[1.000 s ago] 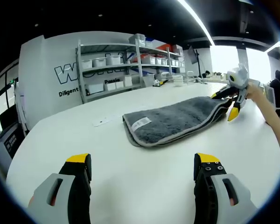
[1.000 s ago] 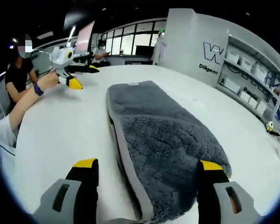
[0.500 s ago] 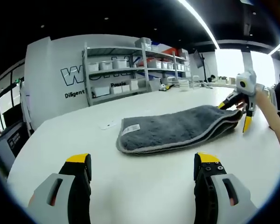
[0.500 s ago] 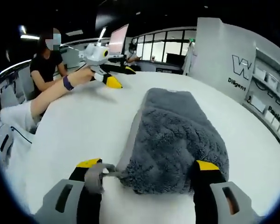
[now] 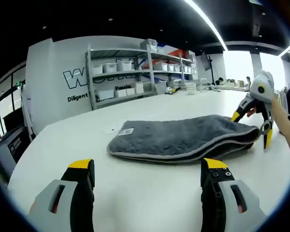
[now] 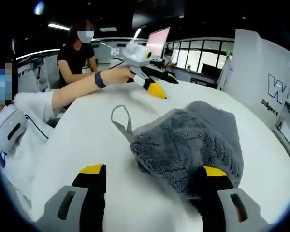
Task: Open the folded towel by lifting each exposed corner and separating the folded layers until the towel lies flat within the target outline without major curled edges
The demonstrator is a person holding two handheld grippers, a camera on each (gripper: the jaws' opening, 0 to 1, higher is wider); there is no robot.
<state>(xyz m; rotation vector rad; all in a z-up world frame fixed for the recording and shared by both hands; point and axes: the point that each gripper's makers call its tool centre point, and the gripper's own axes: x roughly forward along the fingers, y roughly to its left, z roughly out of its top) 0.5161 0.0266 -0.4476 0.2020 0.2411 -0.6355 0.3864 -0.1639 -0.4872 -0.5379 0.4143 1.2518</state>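
A folded grey towel (image 5: 183, 139) lies on the white table (image 5: 145, 193), a white label (image 5: 125, 131) at its left end. My left gripper (image 5: 147, 169) stands open well short of it, nothing between its fingers. My right gripper (image 5: 251, 128) shows at the towel's right end, jaws spread. In the right gripper view the towel (image 6: 193, 140) is bunched up in front of my open right gripper (image 6: 152, 171), and its hanging loop (image 6: 122, 121) lies on the table (image 6: 87, 145). The left gripper (image 6: 162, 86) is beyond, held by a hand.
Metal shelving (image 5: 130, 72) with white bins stands by a lettered wall at the back. A small white piece (image 5: 108, 130) lies on the table beyond the towel. A person in black (image 6: 79, 53) sits at the table's far side near a monitor (image 6: 157, 41).
The towel's end by the right gripper has bunched up, and its loop, half a second ago at the right gripper's left jaw, now lies free. Both views have shifted.
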